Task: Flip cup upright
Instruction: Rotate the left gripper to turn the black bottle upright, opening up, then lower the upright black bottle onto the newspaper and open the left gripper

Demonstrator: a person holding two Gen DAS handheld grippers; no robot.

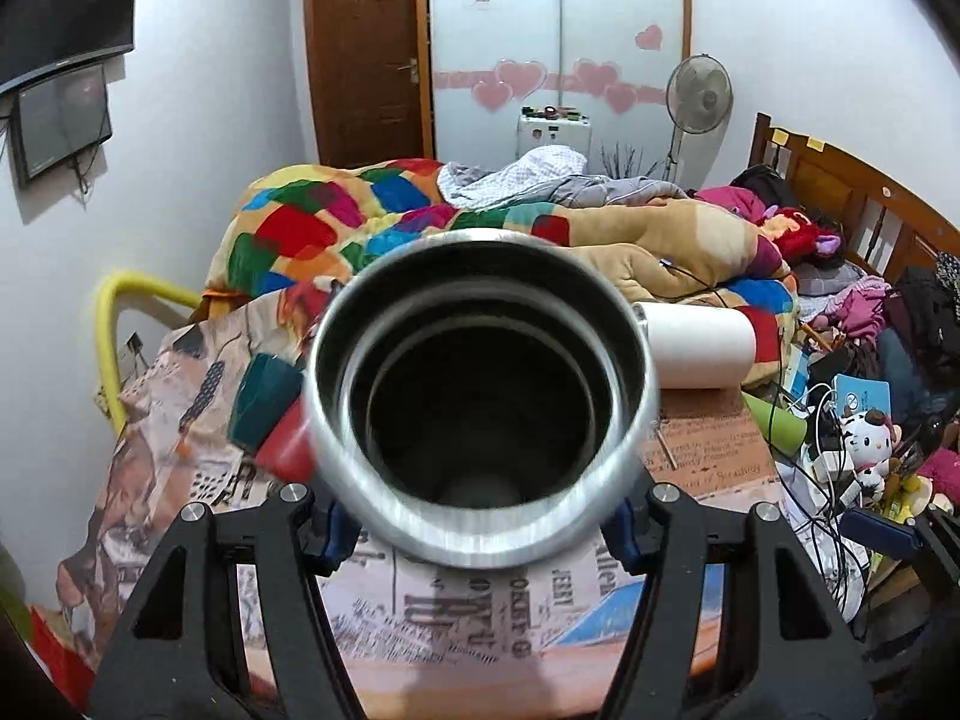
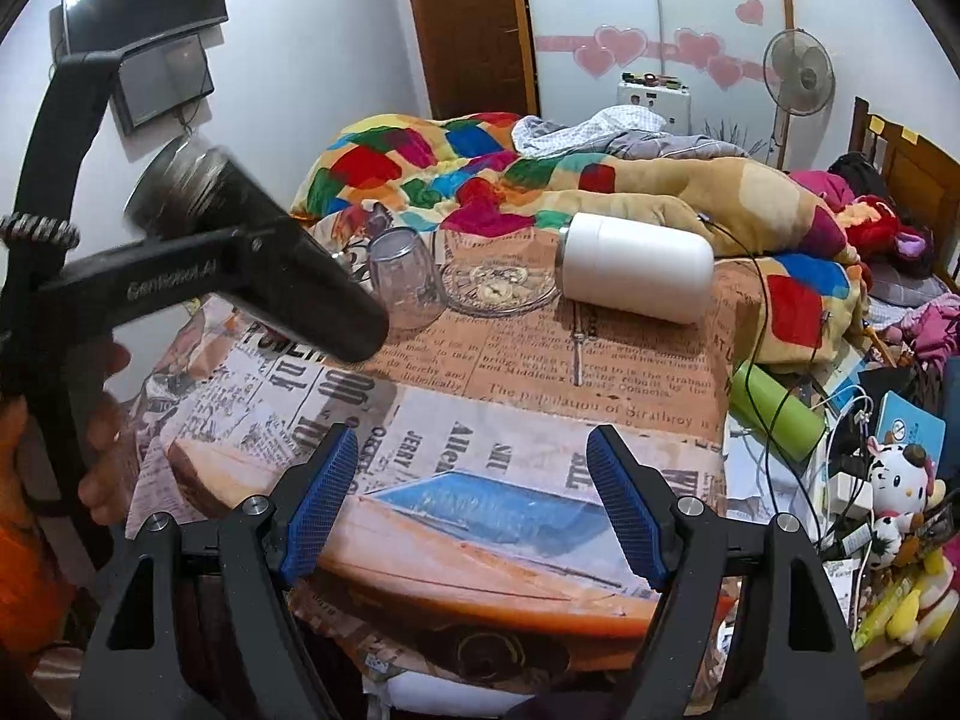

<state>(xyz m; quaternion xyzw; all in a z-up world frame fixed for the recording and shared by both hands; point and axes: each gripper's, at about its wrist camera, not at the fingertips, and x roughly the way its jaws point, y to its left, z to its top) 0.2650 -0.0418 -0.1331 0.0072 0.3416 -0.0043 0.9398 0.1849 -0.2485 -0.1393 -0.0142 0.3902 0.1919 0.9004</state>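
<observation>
My left gripper [image 1: 480, 516] is shut on a steel cup [image 1: 480, 402] with a black body. Its open mouth faces the left wrist camera and fills the middle of that view. In the right wrist view the same cup [image 2: 252, 246] hangs tilted in the air at the left, above the table, held by the left gripper [image 2: 240, 264]. My right gripper [image 2: 471, 498] is open and empty, low over the near part of the table [image 2: 540, 372]. Its blue pads [image 2: 321, 498] stand wide apart.
The table is covered with a newspaper-print cloth. On it a white cup [image 2: 636, 267] lies on its side, a clear glass [image 2: 402, 276] stands mouth down and a glass dish [image 2: 498, 285] sits between them. A green bottle [image 2: 777, 408] lies at the right edge. A cluttered bed lies behind.
</observation>
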